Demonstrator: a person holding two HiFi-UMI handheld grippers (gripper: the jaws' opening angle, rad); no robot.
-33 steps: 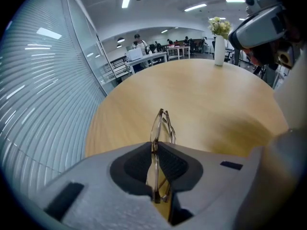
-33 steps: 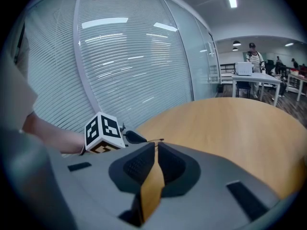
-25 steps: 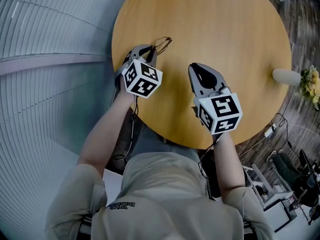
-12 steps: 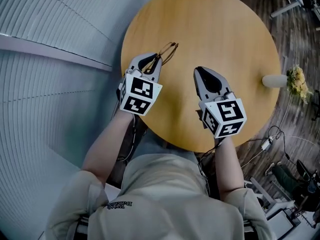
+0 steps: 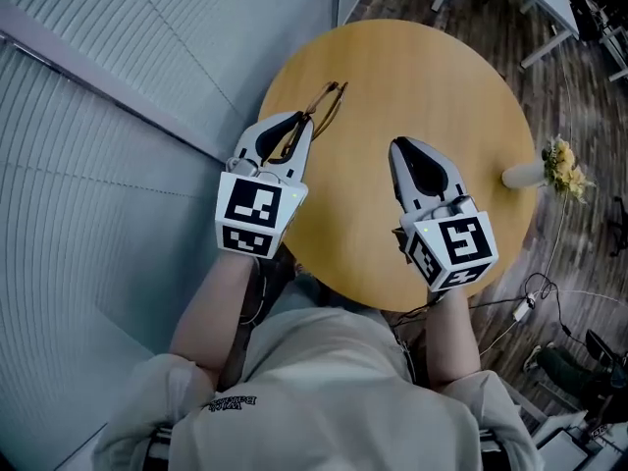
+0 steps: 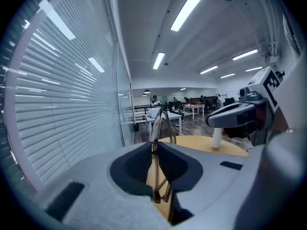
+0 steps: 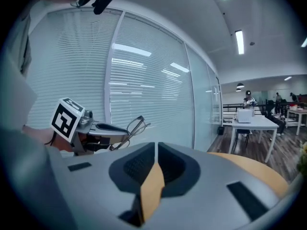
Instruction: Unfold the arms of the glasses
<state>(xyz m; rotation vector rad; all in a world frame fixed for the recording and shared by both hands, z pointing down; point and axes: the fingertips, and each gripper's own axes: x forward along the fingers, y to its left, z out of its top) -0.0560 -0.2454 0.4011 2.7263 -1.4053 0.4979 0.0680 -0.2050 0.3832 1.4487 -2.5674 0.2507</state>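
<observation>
Head view: left tongs (image 5: 302,124) pinch glasses (image 5: 331,99) over round counter's (image 5: 442,77) left edge; right tongs (image 5: 402,145) closed, empty, mid-counter; open wood far, right.

**Left gripper** (image 5: 302,122) and **right gripper** (image 5: 401,145): pale grey moulded shells tapering towards the tip, with dark recessed pads on the inner faces of the jaws. Each bears a white cube, the left cube (image 5: 253,214) and the right cube (image 5: 453,250), printed with black square markers. Dark cables (image 5: 257,292) trail from the handles. The person wears a beige short-sleeved shirt (image 5: 334,391) with a small dark print (image 5: 233,400) at the shoulder.
</observation>
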